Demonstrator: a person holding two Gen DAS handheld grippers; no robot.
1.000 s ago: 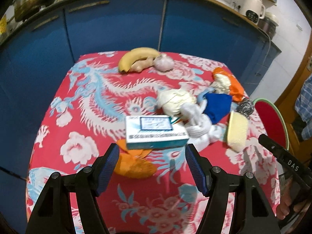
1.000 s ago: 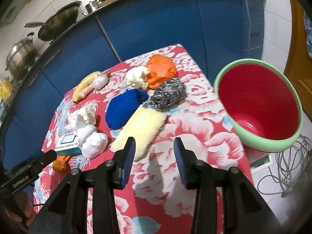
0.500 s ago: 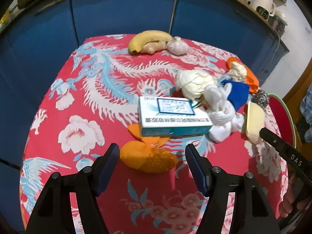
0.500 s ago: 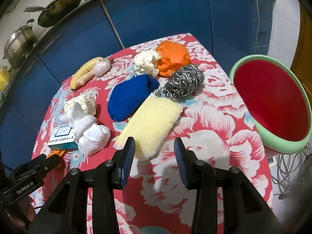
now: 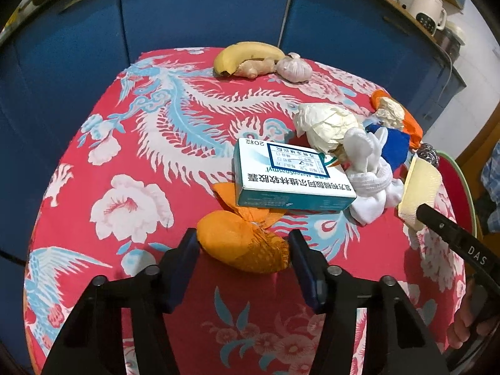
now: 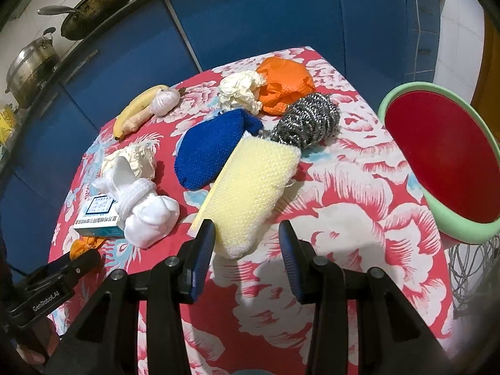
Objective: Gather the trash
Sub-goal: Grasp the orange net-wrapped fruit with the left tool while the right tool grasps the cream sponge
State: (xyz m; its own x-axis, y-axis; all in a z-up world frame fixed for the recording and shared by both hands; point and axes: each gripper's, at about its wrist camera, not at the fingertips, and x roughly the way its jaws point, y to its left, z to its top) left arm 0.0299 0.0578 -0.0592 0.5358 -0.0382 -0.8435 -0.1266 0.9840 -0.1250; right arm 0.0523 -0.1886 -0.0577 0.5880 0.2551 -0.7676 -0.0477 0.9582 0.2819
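Note:
My left gripper (image 5: 242,247) is open, its fingers on either side of an orange net bag (image 5: 242,245) that lies on the red floral tablecloth (image 5: 131,143). A white and teal medicine box (image 5: 292,179) lies on the bag's far end. My right gripper (image 6: 247,240) is open, its fingertips at the near end of a yellow sponge (image 6: 250,187), not closed on it. A red basin with a green rim (image 6: 443,156) stands off the table's right edge.
On the table lie white socks (image 6: 143,209), a blue knitted cloth (image 6: 212,147), a steel scourer (image 6: 307,118), an orange cloth (image 6: 284,81), crumpled paper (image 6: 240,90), a banana (image 5: 247,56), ginger (image 5: 254,68) and garlic (image 5: 293,67). Blue cabinets (image 5: 203,9) stand behind.
My left gripper has moved forward and down until the orange net bag sits between its fingers. My right gripper has moved closer to the yellow sponge.

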